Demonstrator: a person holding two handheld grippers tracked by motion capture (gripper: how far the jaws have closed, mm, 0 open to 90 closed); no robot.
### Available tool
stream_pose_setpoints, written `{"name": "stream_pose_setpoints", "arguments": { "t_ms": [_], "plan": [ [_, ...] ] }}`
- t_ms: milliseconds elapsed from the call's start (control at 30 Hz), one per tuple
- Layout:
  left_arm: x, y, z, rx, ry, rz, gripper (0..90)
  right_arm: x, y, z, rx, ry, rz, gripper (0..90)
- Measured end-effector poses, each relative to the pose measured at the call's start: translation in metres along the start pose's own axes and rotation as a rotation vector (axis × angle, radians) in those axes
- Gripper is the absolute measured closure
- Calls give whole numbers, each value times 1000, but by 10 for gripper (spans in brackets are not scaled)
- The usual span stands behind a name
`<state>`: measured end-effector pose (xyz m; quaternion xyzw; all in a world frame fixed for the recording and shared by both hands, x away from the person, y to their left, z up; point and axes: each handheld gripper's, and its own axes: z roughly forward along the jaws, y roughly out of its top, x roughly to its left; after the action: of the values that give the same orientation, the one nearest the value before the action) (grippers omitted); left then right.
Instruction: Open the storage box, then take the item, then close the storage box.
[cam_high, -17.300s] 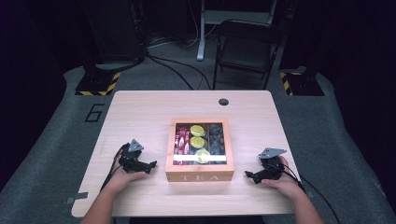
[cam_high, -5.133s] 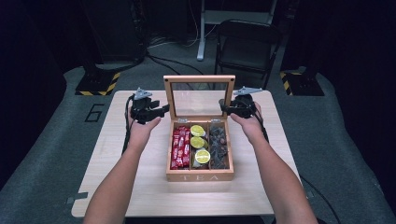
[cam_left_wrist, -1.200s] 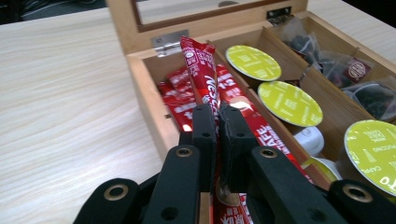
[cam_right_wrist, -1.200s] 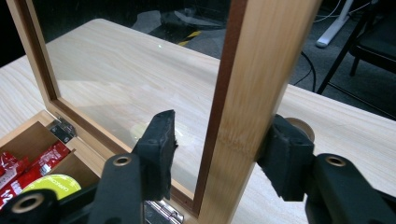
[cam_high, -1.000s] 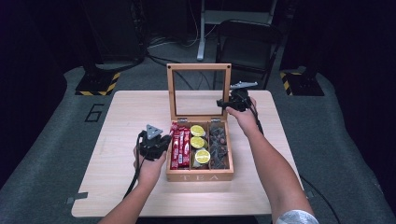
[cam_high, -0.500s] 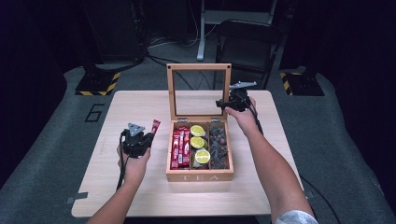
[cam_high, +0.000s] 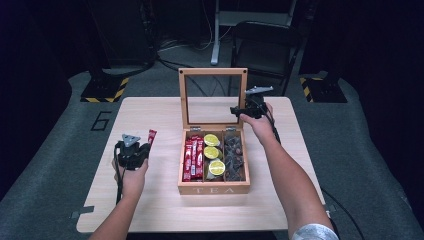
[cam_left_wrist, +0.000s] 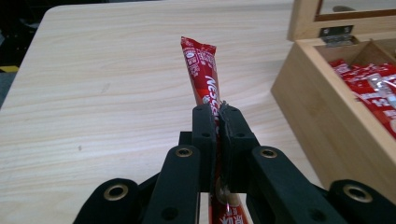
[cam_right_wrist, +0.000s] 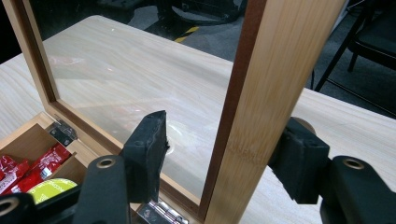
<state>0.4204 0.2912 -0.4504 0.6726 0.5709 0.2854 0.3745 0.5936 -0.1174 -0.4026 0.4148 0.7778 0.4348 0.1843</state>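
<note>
— Near the table's left edge, what is the left gripper (cam_high: 143, 148) holding?

— A red sachet (cam_left_wrist: 204, 79). Its jaws are pressed together on the sachet's lower half, and the free end sticks out past them, above the bare table (cam_high: 150, 200). The high view shows that end pointing toward the far edge.

— Where is that relative to the box?

— Left of the box (cam_high: 214, 188), apart from it. The box sits mid-table with TEA on its front wall, nearer the front edge than the far one.

— What's inside?

— Three compartments: more red sachets (cam_high: 193, 157) on the left, yellow-green packets (cam_high: 213, 153) in the middle, dark packets (cam_high: 233, 155) on the right.

— And the lid?

— The lid (cam_high: 213, 72) stands upright on its hinges, a wooden frame round a clear pane.

— The right gripper (cam_high: 243, 110)?

— At the lid's right side. In the right gripper view its jaws straddle the frame's upright, one on the pane side, one outside. They are spread wider than the frame; whether either pad touches the wood, I cannot tell.
</note>
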Motion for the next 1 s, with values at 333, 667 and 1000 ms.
{"name": "stream_pose_setpoints", "arguments": {
  "t_ms": [333,667,1000],
  "plan": [
    [13,-13,2,38,25,-17,852,3,1,0,8,-13,0,388],
    [18,-21,12,74,32,-13,851,3,1,1,1,-11,-4,382],
    [21,-35,24,130,39,-26,850,0,0,1,-9,0,-4,411]
  ]
}}
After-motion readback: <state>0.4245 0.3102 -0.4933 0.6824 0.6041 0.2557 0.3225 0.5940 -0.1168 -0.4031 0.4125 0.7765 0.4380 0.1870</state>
